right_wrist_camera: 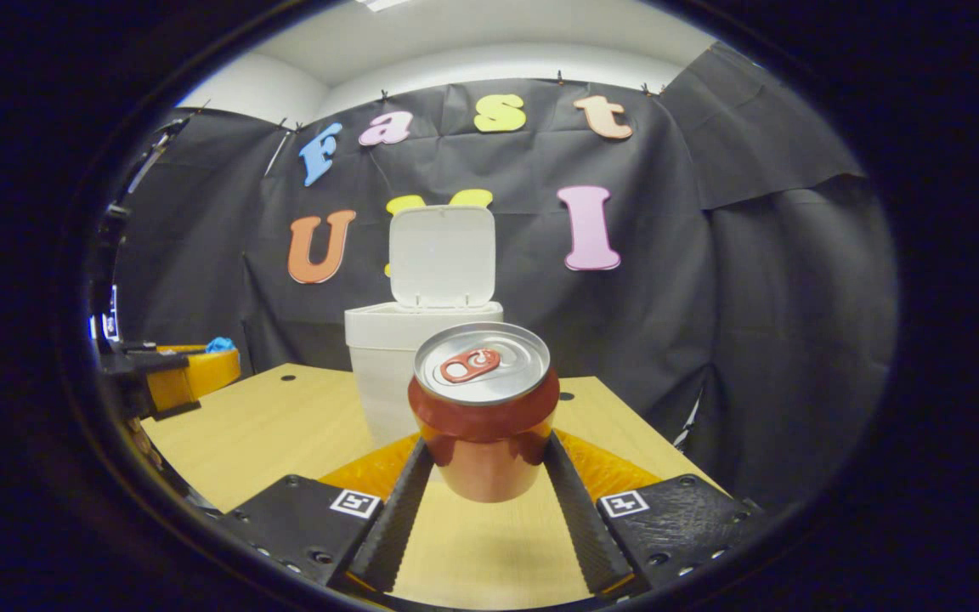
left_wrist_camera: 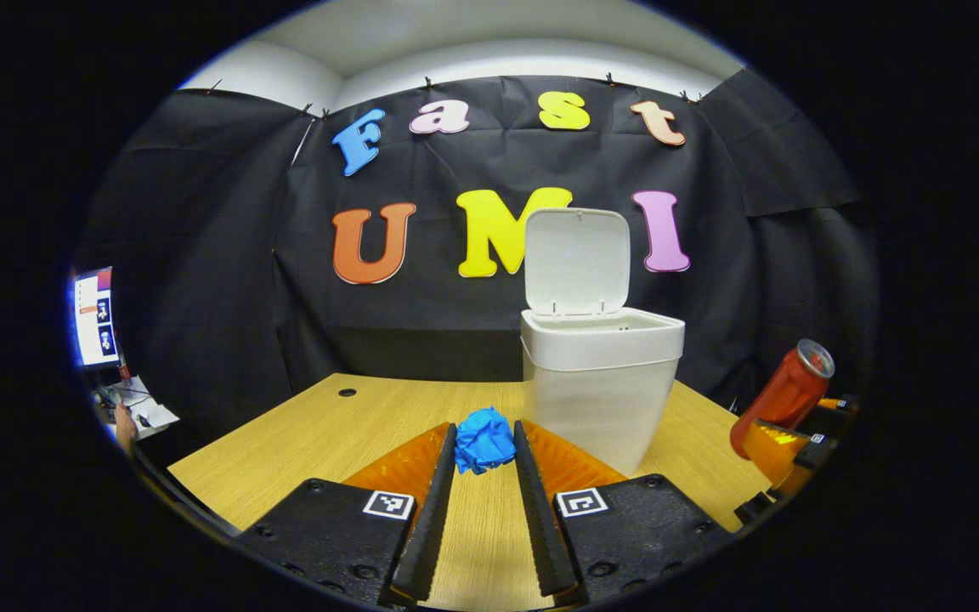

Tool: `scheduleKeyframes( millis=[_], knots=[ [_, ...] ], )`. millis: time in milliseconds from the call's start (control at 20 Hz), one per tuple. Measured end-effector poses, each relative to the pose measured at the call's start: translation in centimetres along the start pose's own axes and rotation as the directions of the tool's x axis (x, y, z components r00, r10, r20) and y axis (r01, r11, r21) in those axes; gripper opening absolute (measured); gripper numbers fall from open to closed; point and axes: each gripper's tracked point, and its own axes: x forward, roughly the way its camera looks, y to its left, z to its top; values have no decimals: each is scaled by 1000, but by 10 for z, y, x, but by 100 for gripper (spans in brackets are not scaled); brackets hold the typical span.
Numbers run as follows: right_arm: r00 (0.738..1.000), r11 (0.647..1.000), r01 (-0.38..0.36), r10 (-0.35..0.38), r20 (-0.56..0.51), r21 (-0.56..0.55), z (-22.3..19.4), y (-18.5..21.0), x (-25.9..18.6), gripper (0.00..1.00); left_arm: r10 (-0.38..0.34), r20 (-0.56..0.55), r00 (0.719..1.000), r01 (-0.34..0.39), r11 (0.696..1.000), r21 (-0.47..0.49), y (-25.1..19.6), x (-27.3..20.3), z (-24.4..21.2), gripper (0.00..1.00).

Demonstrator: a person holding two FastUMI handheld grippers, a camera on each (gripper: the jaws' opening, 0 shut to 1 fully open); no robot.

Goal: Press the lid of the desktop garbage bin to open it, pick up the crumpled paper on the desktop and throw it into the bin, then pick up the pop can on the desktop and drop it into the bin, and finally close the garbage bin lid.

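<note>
A blue crumpled paper (left_wrist_camera: 484, 439) sits pinched between the tips of my left gripper (left_wrist_camera: 485, 432), held just above the wooden table (left_wrist_camera: 328, 433). The white bin (left_wrist_camera: 600, 382) stands right behind it with its lid (left_wrist_camera: 576, 262) swung upright, open. At the right, the red pop can (left_wrist_camera: 783, 393) hangs tilted in my right gripper (left_wrist_camera: 783, 446). In the right gripper view the can (right_wrist_camera: 483, 408) is upright between the fingers of my right gripper (right_wrist_camera: 488, 446), lifted off the table (right_wrist_camera: 260, 433), with the open bin (right_wrist_camera: 387, 357) behind. My left gripper (right_wrist_camera: 192, 370) holds the paper (right_wrist_camera: 219, 344) at the far left.
A lit screen (left_wrist_camera: 96, 316) and loose papers (left_wrist_camera: 137, 410) lie beyond the table's left edge. A cable hole (left_wrist_camera: 347, 393) marks the far left of the tabletop. Black cloth walls close in behind and to the right of the bin.
</note>
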Motion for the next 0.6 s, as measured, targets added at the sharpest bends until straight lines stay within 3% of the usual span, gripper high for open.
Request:
scheduleKeyframes(
  millis=[300, 600],
  knots=[
    [999, 999, 29, -28, -30, 40, -4, -16, 9, 78, -60, 86, 994, 58, 998, 33, -23, 26, 59, 46],
    [997, 998, 32, -28, -71, 50, -15, -17, 19, 78, -126, 256, 958, 118, 992, 47, -50, 94, 130, 47]
  ],
)
